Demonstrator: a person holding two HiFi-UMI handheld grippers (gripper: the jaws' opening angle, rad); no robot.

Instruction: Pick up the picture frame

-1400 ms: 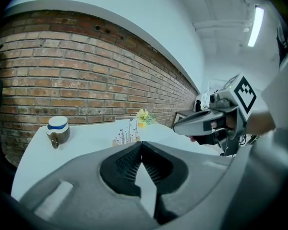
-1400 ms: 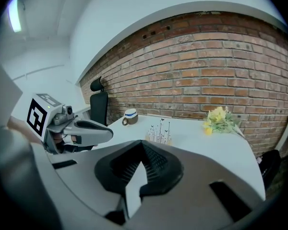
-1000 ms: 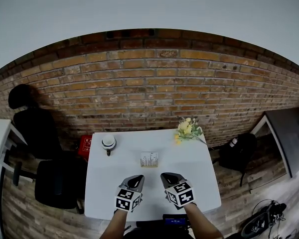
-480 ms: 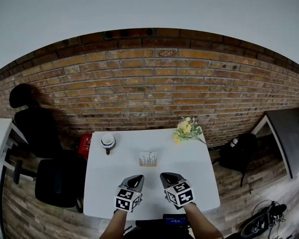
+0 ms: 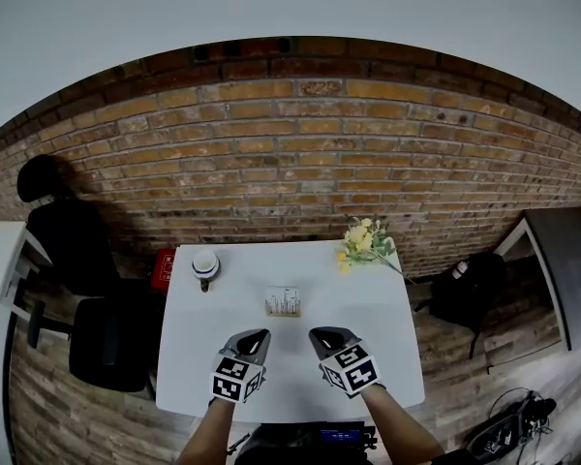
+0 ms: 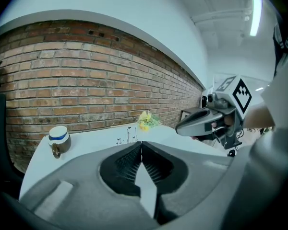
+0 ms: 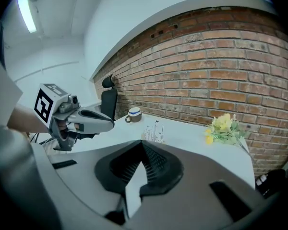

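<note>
Well, picture frame (image 5: 284,301): stands upright near the middle of the counter (image 5: 392,356), well apart from everything else.
Look: a small pale panel printed with thin dark plant stems; whether it is glass or plastic I cannot tell.
Handling: probably light and stiff, with smooth faces that could slip. Being thin and free-standing, it would likely tip at a nudge, and it may break if dropped.
Where to hold: I would pinch it front to back across its thin body, at the top edge or one side edge, coming in squarely so it is not pushed over.
Left tool (image 5: 247,340): at 7 o'clock from the frame, jaws pressed together with nothing between them.
Right tool (image 5: 326,337): at 5 o'clock from the frame, likewise closed and empty. Either would have to open before a grasp.
Mug (image 5: 205,265): at 10 o'clock from the frame, near the counter's far left corner.
Flowers (image 5: 366,245): at 2 o'clock, by the far right corner.
Change: the head view has tipped a little since the earlier frames. The frame, mug and flowers keep their places, and both tools remain low by the near edge, closed, no nearer the frame.
</note>
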